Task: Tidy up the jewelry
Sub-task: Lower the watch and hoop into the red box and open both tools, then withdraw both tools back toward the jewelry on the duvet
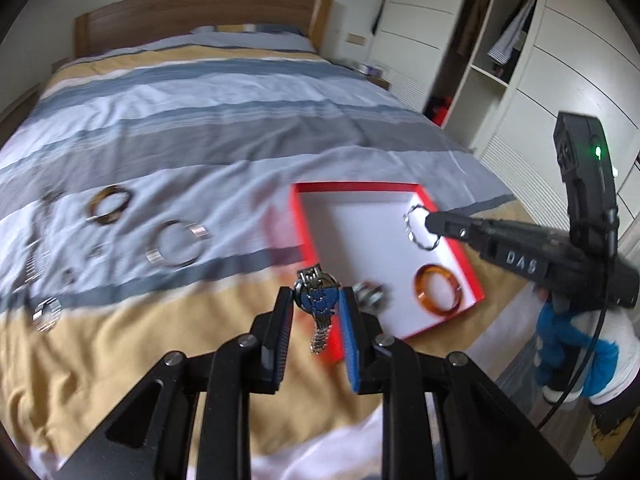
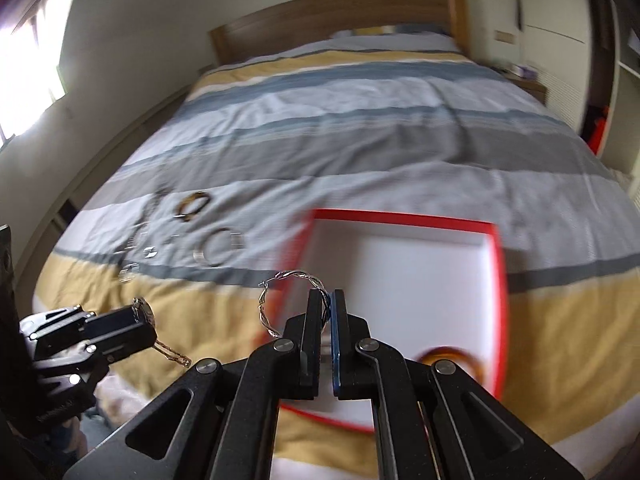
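Tongs: L (image 1: 315, 304) 1 watch (image 1: 318, 300), R (image 2: 327, 308) 1 twisted bangle (image 2: 280, 300).

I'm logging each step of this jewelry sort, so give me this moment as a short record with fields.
left gripper: shut on silver watch
right gripper: shut on twisted silver bangle, over the box
red box: on the bed, holds an orange bangle
still on bedspread: tortoiseshell bangle, silver bangle, smaller pieces

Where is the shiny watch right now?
The watch is pinched in the left gripper, hanging above the bedspread beside the red box's near-left corner.
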{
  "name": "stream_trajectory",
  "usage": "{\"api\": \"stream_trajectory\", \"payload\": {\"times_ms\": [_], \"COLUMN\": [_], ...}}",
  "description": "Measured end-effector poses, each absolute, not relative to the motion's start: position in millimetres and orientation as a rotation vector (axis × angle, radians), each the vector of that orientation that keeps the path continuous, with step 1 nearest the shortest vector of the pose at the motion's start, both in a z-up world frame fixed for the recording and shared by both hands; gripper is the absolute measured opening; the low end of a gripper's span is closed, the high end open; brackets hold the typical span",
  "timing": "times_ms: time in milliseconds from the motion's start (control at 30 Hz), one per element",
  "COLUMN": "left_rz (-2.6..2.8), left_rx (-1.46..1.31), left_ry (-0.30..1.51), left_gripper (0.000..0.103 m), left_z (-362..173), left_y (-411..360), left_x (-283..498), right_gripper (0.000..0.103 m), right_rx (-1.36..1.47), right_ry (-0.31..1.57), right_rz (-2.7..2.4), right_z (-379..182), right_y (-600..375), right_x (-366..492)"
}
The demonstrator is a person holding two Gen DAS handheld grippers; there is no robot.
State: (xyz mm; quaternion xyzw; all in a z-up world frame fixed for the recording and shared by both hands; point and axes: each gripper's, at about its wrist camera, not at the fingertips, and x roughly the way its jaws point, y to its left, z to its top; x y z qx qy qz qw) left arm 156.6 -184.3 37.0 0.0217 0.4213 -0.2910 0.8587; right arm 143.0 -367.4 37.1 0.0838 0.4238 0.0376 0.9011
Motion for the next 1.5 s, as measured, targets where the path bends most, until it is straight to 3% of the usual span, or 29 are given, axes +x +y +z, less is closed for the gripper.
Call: {"api": "stream_trajectory", "payload": {"times_ms": [333,567,833,967,1000,1233,1500], "left_rz": [-0.643,-0.601,-0.593,-0.583,-0.584,-0.582,-0.546], "left_rx": [0.127,0.157,0.187,0.174,0.172,0.186,0.191], "left_ry": [0.968,1.017,1.010,1.024,1.026,1.002,0.838], "left_gripper": [0.021,0.021,0.022,0.025,0.030,0.035,0.037], "left_z": [-17.7,-53.8,-57.8,-55.8,-54.0,-12.7,96.4], "left_y": [-288.0,-301.3,-303.6,-299.1,-298.0,-284.6,-232.9], "left_x": [223.9,244.4,242.2,244.8,244.8,222.7,153.5], "right_gripper": [0.004,0.004,0.004,0.018,0.022,0.022,0.022], "right_rx": [0.168,0.118,0.070,0.067,0.073,0.082,0.113], "right_ry": [0.953,1.034,1.042,1.036,1.031,0.969,0.813], "right_rz": [-0.010,-0.028,-0.015,-0.021,-0.020,-0.043,-0.053], "right_z": [-21.1,-57.8,-60.7,-55.1,-52.1,-3.5,94.3], "right_y": [-446.6,-455.2,-447.9,-450.5,-451.7,-453.2,-439.5], "right_x": [195.6,227.0,227.9,223.3,220.9,186.2,110.6]}}
